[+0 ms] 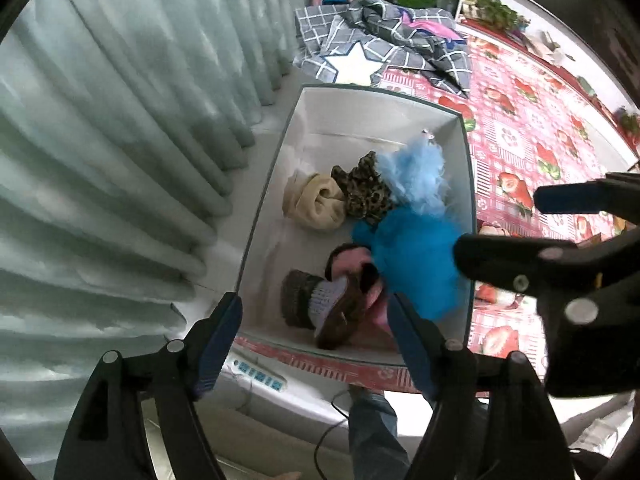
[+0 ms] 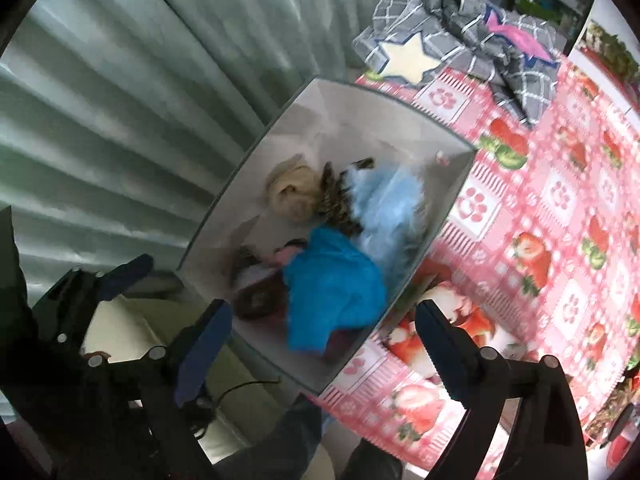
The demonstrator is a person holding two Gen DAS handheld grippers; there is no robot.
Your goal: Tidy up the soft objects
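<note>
A white open-topped cardboard box (image 1: 280,184) sits at the edge of a bench covered in a pink strawberry-print cloth (image 1: 520,128), close beside pale grey-green pleated curtains (image 1: 120,160). The soft things lie inside the box. Taking the box as a clock face in the left wrist view, a cream rolled fabric bundle (image 1: 316,202) lies near the centre at about 10 o'clock, a leopard-print scrunched cloth (image 1: 362,192) touches it on its 3 o'clock side, and a pale blue fluffy feathery piece (image 1: 416,176) presses against the box wall at 2 o'clock. A bright blue fuzzy cloth (image 1: 416,256) fills the 4 o'clock part, overlapping a pink and brown knitted item (image 1: 352,268), with a brown and grey knitted sock-like piece (image 1: 316,304) at 6 o'clock.

The left gripper (image 1: 316,344) hangs over the near end of the box, its blue-padded fingers spread apart with nothing pinched between them; the knitted pieces lie below the gap. The right gripper (image 2: 324,344) hovers over the box's near corner, its fingers wide apart and empty, the bright blue fuzzy cloth lying loose beneath in the box.

At 12 o'clock beyond the box, a crumpled grey checked cloth with a white star patch (image 1: 360,60) lies on the bench. Below the bench edge, a white power strip (image 1: 260,376) rests on the floor.
</note>
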